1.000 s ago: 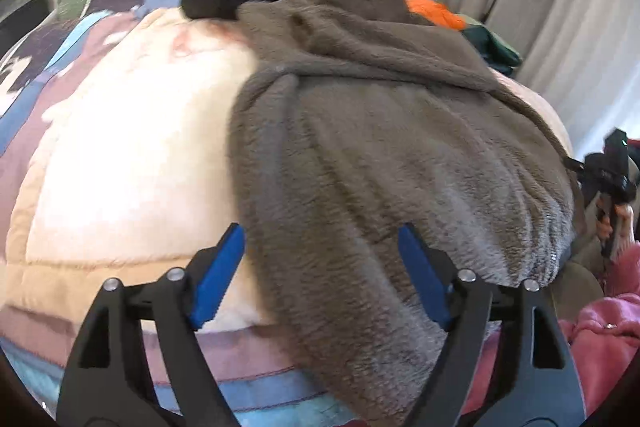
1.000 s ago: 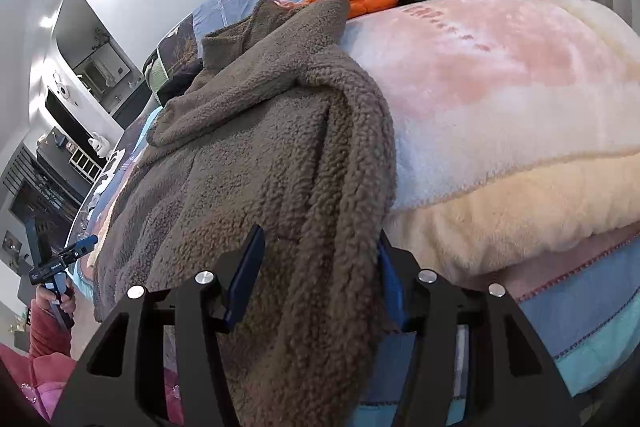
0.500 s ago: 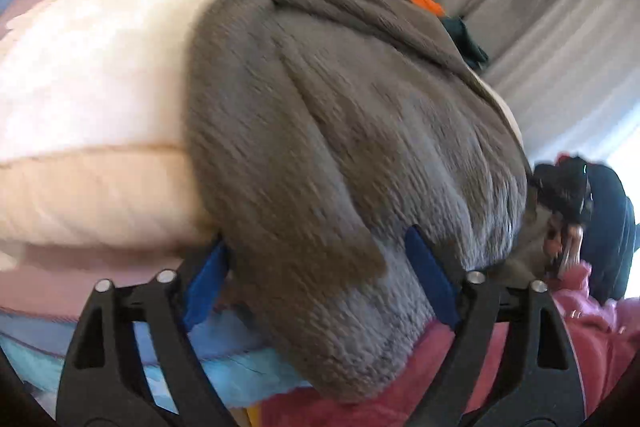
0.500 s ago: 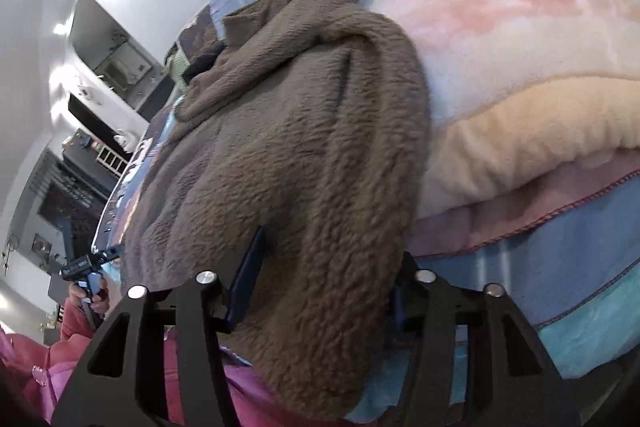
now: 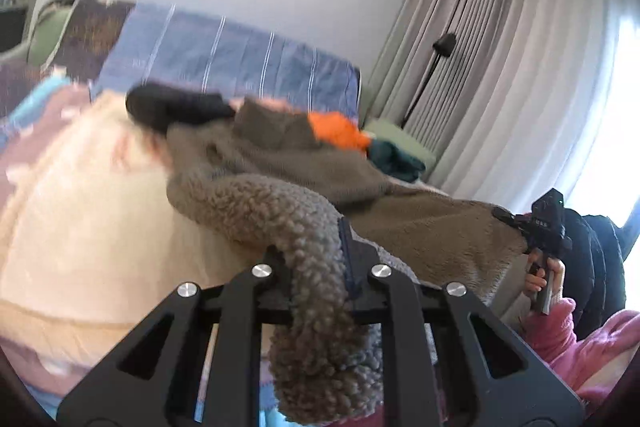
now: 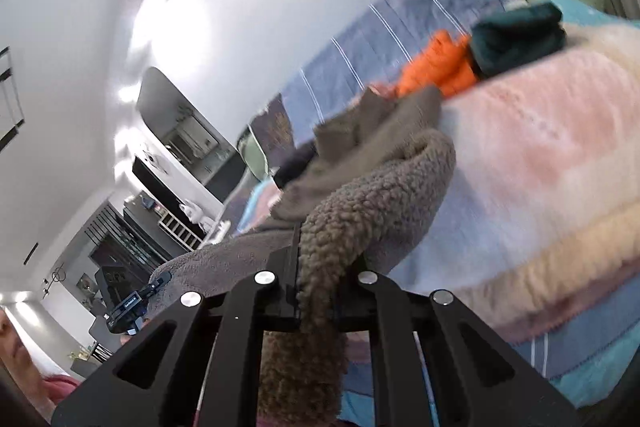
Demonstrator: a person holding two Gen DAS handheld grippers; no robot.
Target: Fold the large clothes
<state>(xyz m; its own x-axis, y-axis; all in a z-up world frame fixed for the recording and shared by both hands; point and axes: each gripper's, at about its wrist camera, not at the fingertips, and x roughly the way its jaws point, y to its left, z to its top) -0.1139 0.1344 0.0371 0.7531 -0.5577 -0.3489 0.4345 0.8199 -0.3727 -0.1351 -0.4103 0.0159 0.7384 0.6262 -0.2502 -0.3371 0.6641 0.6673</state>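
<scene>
Bed (image 5: 72, 227) under pale blanket; brown fleece jacket (image 5: 280, 203) on it. Left hand-held gripper (image 5: 320, 267) and right hand-held gripper (image 6: 320, 267) each pinching jacket hem. No legible writing.

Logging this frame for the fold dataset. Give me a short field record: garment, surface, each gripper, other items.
garment: brown fleece, bottom edge lifted, rest lying on the bed
surface: pink-cream blanket over a blue striped cover
left gripper: shut on fleece hem
right gripper: shut on fleece hem
other items: orange garment, folded teal garment, black garment, all at the far end of the bed
blur: left wrist view motion-blurred, details soft
</scene>
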